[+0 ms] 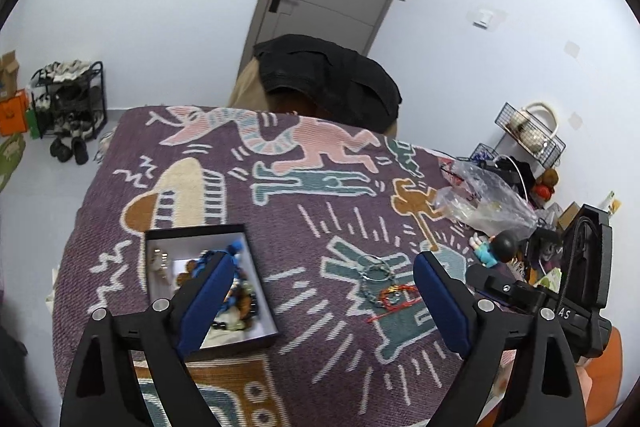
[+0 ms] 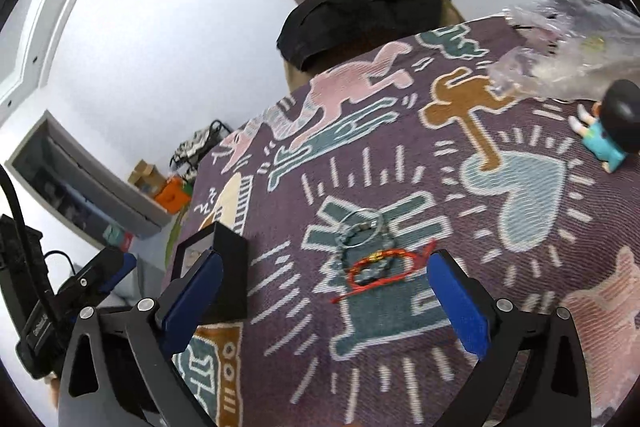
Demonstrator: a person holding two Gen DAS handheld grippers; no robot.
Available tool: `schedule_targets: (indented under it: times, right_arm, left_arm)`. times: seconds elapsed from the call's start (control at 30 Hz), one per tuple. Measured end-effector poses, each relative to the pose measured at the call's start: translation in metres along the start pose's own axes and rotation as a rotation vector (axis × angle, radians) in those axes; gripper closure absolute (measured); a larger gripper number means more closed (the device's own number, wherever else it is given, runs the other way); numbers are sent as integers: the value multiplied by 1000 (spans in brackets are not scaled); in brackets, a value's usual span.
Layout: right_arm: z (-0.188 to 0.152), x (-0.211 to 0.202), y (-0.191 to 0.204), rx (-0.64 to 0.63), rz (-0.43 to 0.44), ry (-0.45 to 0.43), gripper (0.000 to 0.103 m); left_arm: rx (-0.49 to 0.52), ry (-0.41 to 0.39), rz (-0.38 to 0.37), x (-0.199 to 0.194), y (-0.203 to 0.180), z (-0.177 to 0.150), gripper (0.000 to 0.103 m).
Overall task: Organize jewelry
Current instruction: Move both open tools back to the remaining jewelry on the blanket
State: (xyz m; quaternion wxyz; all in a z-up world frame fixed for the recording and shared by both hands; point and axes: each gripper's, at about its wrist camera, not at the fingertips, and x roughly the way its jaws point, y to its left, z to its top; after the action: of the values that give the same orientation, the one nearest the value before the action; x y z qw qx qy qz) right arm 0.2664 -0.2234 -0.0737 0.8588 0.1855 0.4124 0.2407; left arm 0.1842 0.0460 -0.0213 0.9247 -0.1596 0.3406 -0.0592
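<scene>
We take the open black cardboard jewelry box (image 1: pixel 208 283) with its white lining as our landmark; it sits on the purple woven blanket with cartoon figures (image 1: pixel 304 227) that covers the tabletop. Inside the box we see a jumble of blue, brown and dark beaded pieces. To the right of the box, well apart from it, lie the loose pieces: a red cord bracelet with a gold bead (image 2: pixel 380 267) resting over a grey-blue beaded bracelet (image 2: pixel 362 233), with a thin silver ring-shaped bangle (image 1: pixel 374 265) touching them on the far side. Our left claw (image 1: pixel 320 301) hangs wide with nothing between its blue pads, its left finger over the box. Our right claw (image 2: pixel 324 301) is also spread wide and holds nothing, the red bracelet lying between its fingers. Farther right of the box sit a crumpled clear plastic bag (image 1: pixel 480 199) and a small dark-haired figurine in teal (image 2: pixel 608 131).
</scene>
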Motion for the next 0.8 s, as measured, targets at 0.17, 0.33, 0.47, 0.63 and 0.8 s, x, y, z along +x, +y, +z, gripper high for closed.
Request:
schedule_targets:
  times: [0.17,0.33,0.47,0.63,0.8]
  right_arm:
    - [1,-15,-30,53,-7,-44,1]
    - [-1,-26,-60,106,-10,-76,1]
    - [-2,-32,-80,145,-11,-106,1]
    - [-2,-38,-96,166,-15,-139,2]
    - [-5,-32,-102,168,-14,-117,20]
  left_arm:
    - [31,25,-10,12,-18,1,12]
    - [64,52,-33,27,-34,0,12]
    - [85,76,-37,41,-45,-3,12]
    - [122,109,-41,61,-58,-6,23]
    - [134,167,-42,86,-64,-13,41]
